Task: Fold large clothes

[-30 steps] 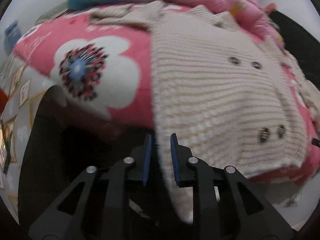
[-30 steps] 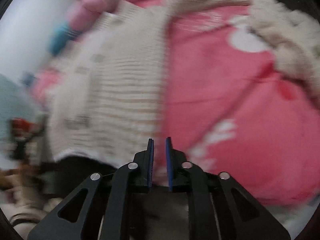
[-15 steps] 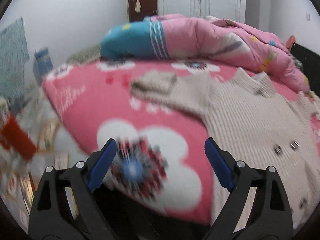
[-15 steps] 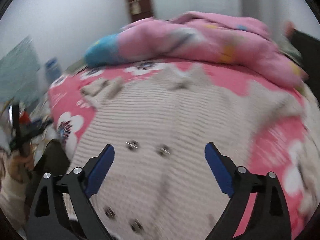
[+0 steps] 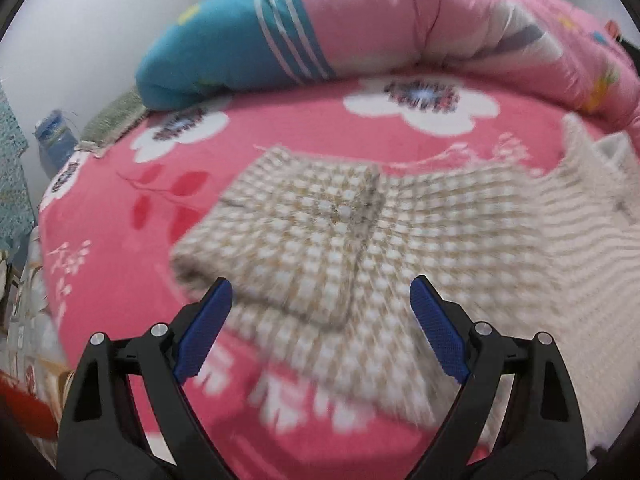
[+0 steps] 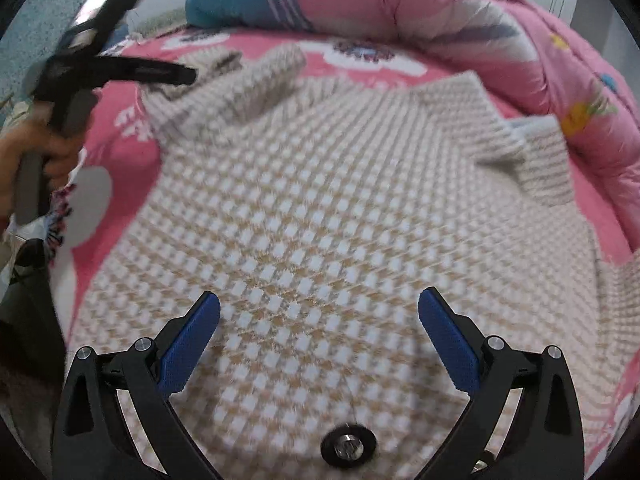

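A beige knit cardigan (image 6: 320, 216) lies spread on a pink floral bed (image 5: 312, 128). The left gripper (image 5: 320, 316) hovers wide open above its sleeve (image 5: 296, 232); the right gripper (image 6: 320, 320), also spread, holds nothing.

No legible text anywhere.

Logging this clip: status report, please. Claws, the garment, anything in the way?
Left claw open, empty, over the sleeve. Right claw open, empty, over the cardigan body. Cardigan spread on the bed, unfolded. Rolled quilt behind, not obstructing.
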`<action>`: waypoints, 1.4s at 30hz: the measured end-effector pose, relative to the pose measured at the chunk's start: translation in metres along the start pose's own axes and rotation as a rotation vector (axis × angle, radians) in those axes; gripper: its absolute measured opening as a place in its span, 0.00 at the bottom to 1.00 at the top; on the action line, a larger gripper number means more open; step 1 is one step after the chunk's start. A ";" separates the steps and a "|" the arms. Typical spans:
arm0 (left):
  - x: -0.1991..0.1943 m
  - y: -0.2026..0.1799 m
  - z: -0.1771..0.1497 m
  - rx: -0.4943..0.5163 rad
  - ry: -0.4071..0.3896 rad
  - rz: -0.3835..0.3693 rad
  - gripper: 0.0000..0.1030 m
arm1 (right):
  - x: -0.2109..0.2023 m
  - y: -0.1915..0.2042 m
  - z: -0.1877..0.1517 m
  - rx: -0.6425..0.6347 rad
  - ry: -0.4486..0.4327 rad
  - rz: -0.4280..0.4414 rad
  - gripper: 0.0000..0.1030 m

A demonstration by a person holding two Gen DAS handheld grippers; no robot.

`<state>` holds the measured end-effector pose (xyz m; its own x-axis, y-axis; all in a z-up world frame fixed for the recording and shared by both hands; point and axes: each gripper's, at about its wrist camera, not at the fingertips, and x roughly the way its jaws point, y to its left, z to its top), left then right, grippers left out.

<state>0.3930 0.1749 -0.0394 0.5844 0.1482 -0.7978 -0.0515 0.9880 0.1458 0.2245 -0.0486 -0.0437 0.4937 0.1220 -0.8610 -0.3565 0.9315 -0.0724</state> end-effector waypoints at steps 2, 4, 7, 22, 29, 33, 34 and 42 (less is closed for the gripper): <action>0.025 -0.002 0.001 0.015 0.041 0.030 0.84 | 0.010 -0.001 -0.004 -0.002 0.015 0.016 0.94; 0.030 0.001 0.001 0.019 0.019 0.025 0.84 | 0.012 -0.008 -0.008 0.016 0.003 0.048 0.94; 0.028 0.011 0.006 0.009 -0.021 0.050 0.62 | 0.012 -0.013 -0.010 0.023 -0.009 0.086 0.94; -0.117 0.053 0.036 -0.190 -0.175 -0.133 0.14 | 0.025 -0.058 -0.015 0.136 -0.076 0.284 0.94; -0.246 -0.049 0.033 -0.070 -0.239 -0.583 0.15 | -0.036 -0.123 -0.031 0.351 -0.206 0.351 0.94; -0.247 -0.125 0.004 0.010 -0.169 -0.728 0.22 | -0.094 -0.148 -0.072 0.384 -0.302 0.215 0.94; -0.239 -0.145 -0.007 0.033 -0.142 -0.739 0.34 | -0.103 -0.156 -0.088 0.396 -0.298 0.164 0.94; -0.175 -0.217 -0.096 0.193 -0.024 -0.576 0.77 | -0.073 -0.176 -0.154 0.432 -0.069 0.050 0.94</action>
<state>0.2237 -0.0610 0.0127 0.4931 -0.4110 -0.7668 0.4244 0.8830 -0.2003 0.1296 -0.2741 -0.0456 0.5415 0.1798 -0.8212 -0.0239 0.9798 0.1988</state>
